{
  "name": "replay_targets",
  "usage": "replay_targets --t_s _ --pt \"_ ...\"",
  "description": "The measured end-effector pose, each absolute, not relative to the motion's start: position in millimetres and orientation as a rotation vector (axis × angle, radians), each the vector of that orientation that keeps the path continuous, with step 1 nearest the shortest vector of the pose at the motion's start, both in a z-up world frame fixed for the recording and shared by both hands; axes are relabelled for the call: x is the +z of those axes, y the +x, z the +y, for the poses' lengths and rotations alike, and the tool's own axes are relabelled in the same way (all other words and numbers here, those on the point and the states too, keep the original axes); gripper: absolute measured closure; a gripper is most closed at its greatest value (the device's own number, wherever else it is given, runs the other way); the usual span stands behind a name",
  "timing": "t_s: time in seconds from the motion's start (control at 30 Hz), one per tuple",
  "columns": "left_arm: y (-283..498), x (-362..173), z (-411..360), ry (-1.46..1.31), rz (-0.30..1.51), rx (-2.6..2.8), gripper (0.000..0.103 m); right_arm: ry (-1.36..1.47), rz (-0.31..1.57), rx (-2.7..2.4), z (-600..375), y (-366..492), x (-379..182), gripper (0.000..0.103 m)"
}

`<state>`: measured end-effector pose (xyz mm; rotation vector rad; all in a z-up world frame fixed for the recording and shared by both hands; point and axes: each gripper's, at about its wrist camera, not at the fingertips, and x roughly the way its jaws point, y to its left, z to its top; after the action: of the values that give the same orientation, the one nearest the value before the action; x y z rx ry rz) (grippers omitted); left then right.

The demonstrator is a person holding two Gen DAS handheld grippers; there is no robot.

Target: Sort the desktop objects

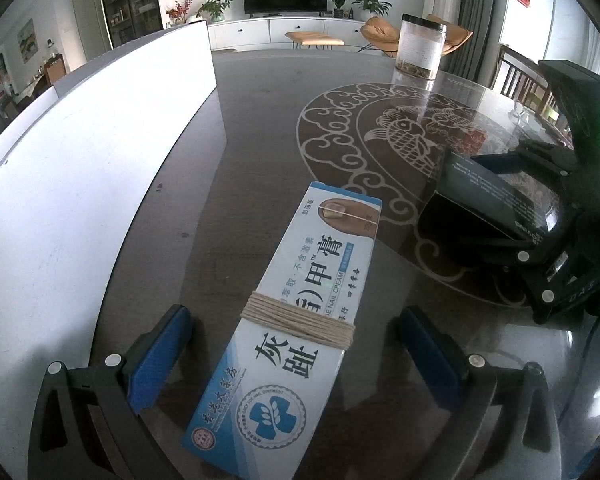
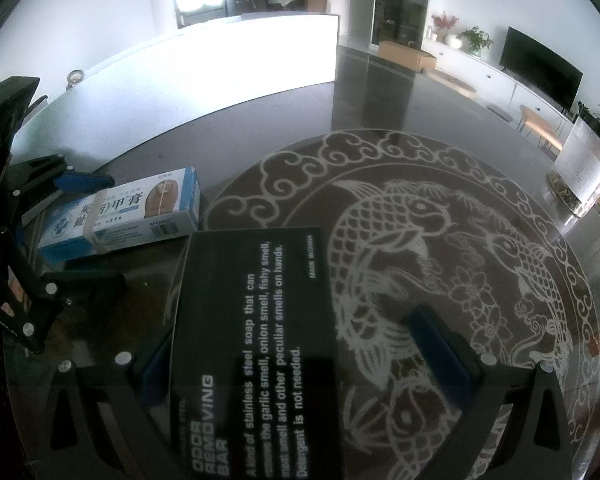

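Sorting barely begun: nail-cream box between spread left gripper fingers, black soap box between spread right gripper fingers, jar unsorted.

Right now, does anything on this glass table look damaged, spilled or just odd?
Nothing looks spilled or damaged. One oddity: the blue-and-white nail cream carton, lying between the open left gripper, has tan string wound many times round its middle. The black soap-bar box looks intact.

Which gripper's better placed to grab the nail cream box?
Left. The nail cream box already lies between the open left gripper fingers; the right gripper straddles the black soap box.
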<state>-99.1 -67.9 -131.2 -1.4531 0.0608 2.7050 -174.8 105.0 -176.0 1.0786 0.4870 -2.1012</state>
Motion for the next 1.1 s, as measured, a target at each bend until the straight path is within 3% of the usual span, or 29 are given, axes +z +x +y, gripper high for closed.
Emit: replay_targets --t_s 1.1 --pt "-99.6 -131.6 -67.7 -1.453 0.060 2.705 0.000 1.079 0.488 -2.100 108.5 -172.7 -170.2 0.000"
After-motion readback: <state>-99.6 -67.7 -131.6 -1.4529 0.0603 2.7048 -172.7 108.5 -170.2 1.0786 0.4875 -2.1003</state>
